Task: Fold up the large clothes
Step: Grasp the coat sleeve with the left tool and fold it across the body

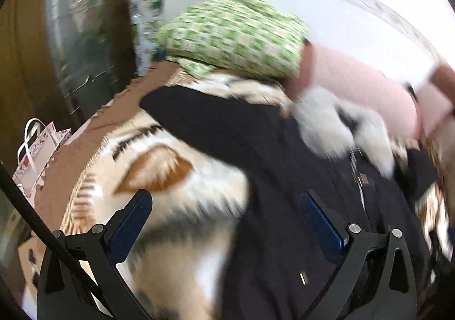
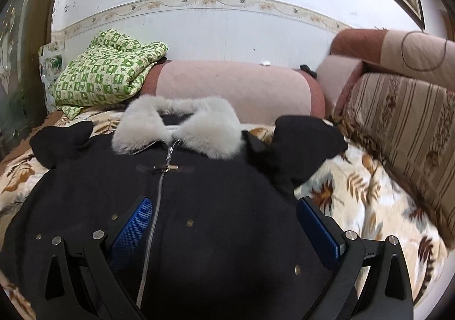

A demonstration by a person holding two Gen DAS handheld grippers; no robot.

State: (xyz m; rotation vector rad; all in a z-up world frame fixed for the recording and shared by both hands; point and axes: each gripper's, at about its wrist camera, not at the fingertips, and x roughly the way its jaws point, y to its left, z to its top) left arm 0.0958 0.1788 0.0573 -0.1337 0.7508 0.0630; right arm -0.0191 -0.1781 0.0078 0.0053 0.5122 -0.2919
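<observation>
A large black coat [image 2: 216, 194] with a grey fur collar [image 2: 176, 126] and a silver zipper lies face up on a leaf-patterned blanket [image 2: 355, 192]. Both sleeves are folded in at the shoulders. My right gripper [image 2: 224, 220] is open and empty, hovering over the coat's chest. In the blurred left wrist view the coat [image 1: 284, 177] lies to the right with one sleeve stretched left. My left gripper [image 1: 224, 217] is open and empty, over the coat's left edge and the blanket [image 1: 159, 166].
A folded green checked quilt [image 2: 105, 78] and a pink bolster [image 2: 233, 86] lie against the wall. A striped sofa cushion [image 2: 398, 121] borders the right. A paper gift bag [image 1: 37, 155] stands on the floor beyond the blanket's left edge.
</observation>
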